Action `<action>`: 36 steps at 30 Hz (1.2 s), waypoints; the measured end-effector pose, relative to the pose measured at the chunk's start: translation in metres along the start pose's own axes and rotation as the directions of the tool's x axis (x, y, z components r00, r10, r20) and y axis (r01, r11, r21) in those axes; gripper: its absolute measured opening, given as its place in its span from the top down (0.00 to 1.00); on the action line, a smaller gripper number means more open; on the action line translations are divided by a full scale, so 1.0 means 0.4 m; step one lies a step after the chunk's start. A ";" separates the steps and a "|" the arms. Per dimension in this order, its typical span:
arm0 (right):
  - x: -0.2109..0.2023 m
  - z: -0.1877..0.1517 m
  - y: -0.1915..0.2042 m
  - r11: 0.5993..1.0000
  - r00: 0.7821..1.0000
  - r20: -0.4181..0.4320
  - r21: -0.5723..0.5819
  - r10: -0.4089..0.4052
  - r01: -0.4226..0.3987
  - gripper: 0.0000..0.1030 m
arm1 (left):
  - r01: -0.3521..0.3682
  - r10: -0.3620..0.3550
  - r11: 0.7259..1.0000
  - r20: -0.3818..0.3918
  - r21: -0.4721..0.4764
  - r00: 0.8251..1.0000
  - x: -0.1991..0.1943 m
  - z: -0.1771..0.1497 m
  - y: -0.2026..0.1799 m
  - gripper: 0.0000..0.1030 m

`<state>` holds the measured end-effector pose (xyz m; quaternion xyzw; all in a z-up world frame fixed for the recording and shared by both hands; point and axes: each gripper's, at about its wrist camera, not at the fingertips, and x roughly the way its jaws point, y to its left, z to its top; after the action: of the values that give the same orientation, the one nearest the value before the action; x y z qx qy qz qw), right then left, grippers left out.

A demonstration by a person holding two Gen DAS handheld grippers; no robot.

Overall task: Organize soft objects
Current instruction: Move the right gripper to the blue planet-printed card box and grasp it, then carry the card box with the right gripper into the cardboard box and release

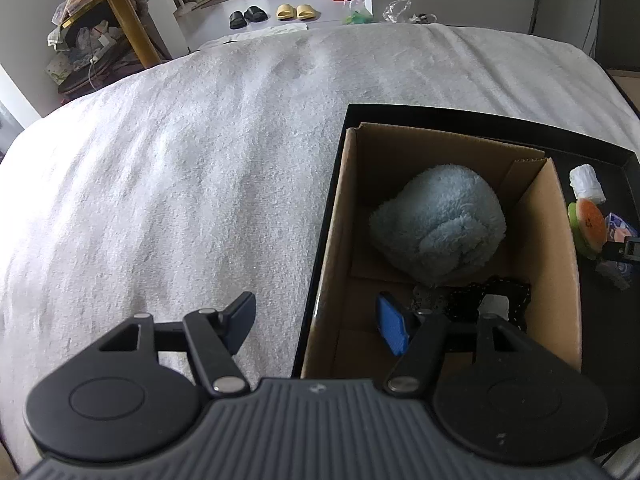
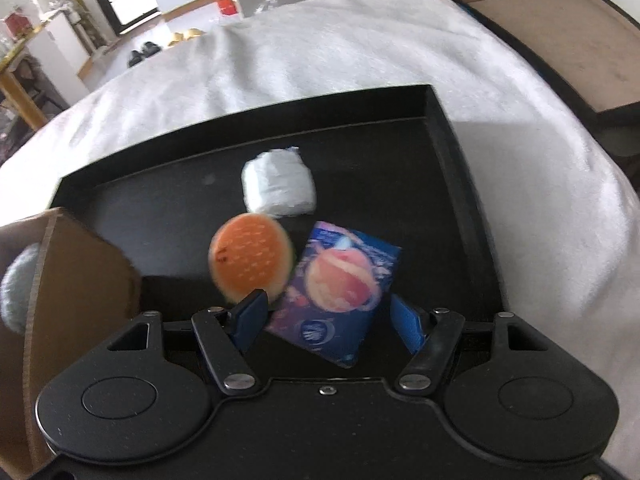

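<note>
A cardboard box (image 1: pixel 560 240) stands in a black tray (image 1: pixel 440 114) on a white blanket. Inside lie a fluffy light-blue plush (image 1: pixel 438 224) and a small black patterned item (image 1: pixel 500 292). My left gripper (image 1: pixel 316 326) is open and empty, straddling the box's left wall. In the right wrist view the tray (image 2: pixel 452 152) holds a white roll (image 2: pixel 278 188), a round orange sponge (image 2: pixel 250 258) and a blue tissue pack (image 2: pixel 340 286). My right gripper (image 2: pixel 328 320) is open, its fingers either side of the tissue pack, apart from it. The box corner (image 2: pixel 76 256) is at left.
The white blanket (image 1: pixel 180 180) covers the bed all round the tray. Slippers (image 1: pixel 296 11) and a cluttered table (image 1: pixel 104 32) stand on the floor beyond. A brown board with a dark rim (image 2: pixel 560 40) lies at the right of the bed.
</note>
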<state>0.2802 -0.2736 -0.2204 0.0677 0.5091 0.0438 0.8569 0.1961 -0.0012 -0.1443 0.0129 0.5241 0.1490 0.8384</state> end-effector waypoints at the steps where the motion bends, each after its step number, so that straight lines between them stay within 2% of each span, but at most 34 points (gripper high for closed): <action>1: 0.003 -0.001 -0.007 1.000 1.000 0.000 0.008 -0.004 0.004 0.35 | -0.002 0.002 1.000 0.000 0.000 1.000 0.000 0.001 -0.001 0.37; 8: 0.000 -0.005 -0.035 0.999 1.000 -0.002 0.039 -0.020 0.020 0.35 | -0.002 0.002 1.000 0.011 0.004 1.000 -0.017 0.001 -0.005 0.37; 14: 0.009 -0.017 -0.004 1.000 1.000 -0.020 -0.022 -0.014 0.014 0.35 | -0.005 0.005 1.000 0.019 0.007 1.000 -0.034 -0.003 0.000 0.37; 17: 0.009 -0.019 0.002 0.998 0.999 -0.004 -0.051 -0.047 0.047 0.47 | -0.004 0.004 1.000 0.022 0.001 1.000 -0.043 -0.009 0.008 0.37; 21: -0.007 -0.021 -0.020 1.000 1.000 -0.007 -0.009 -0.025 0.025 0.48 | -0.007 0.007 1.000 0.026 -0.008 1.000 -0.054 -0.017 0.020 0.37; 27: -0.070 -0.024 -0.020 1.000 0.999 0.033 0.010 0.024 -0.025 0.48 | -0.008 0.008 1.000 0.031 -0.014 0.999 -0.069 -0.030 0.037 0.37; 36: -0.167 -0.033 0.015 0.996 0.994 0.079 -0.034 0.081 -0.079 0.48 | 0.015 -0.014 0.999 0.037 -0.034 0.999 -0.079 -0.043 0.058 0.37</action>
<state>0.2366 -0.2766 -0.1677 0.0764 0.4704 0.0831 0.8752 0.1625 0.0105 -0.1200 -0.0023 0.5059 0.1517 0.8491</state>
